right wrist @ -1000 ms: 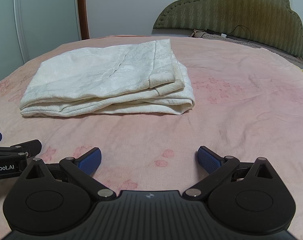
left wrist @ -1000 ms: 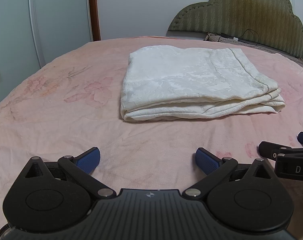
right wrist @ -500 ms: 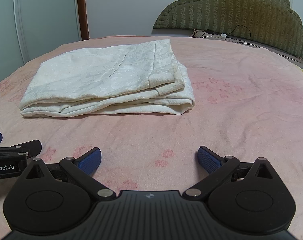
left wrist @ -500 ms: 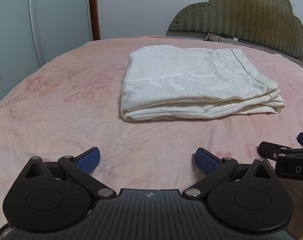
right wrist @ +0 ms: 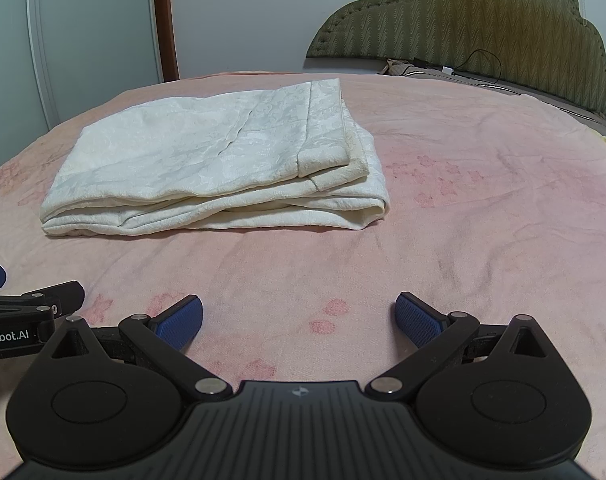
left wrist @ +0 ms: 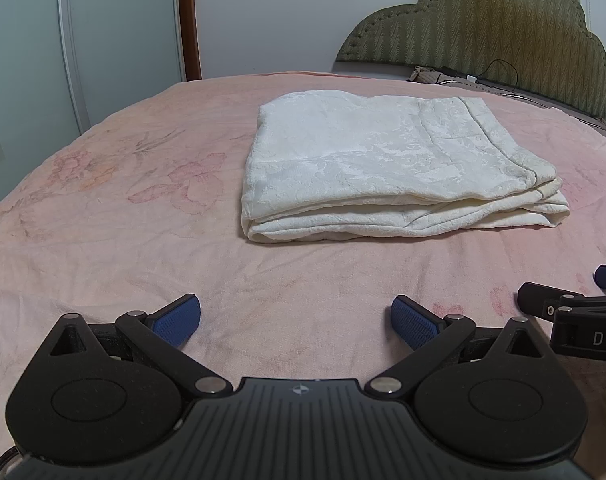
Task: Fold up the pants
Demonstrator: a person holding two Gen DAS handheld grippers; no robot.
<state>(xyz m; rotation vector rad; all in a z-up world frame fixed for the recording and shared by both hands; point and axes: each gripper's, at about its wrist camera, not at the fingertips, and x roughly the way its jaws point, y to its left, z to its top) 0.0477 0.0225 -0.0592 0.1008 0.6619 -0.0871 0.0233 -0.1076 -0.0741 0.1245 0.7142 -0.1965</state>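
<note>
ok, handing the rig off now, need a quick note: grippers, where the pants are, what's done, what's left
Left gripper: open, empty, low over the bedspread.
Right gripper: open, empty, beside the left one.
Pants: white, folded into a layered stack on the bed, ahead of both grippers and untouched.
Done: folding looks finished.
Left: probably nothing; perhaps square up the uneven layers at the stack's right end.

Folded pants (right wrist: 219, 164) (white) on bedspread (right wrist: 483, 208)
</note>
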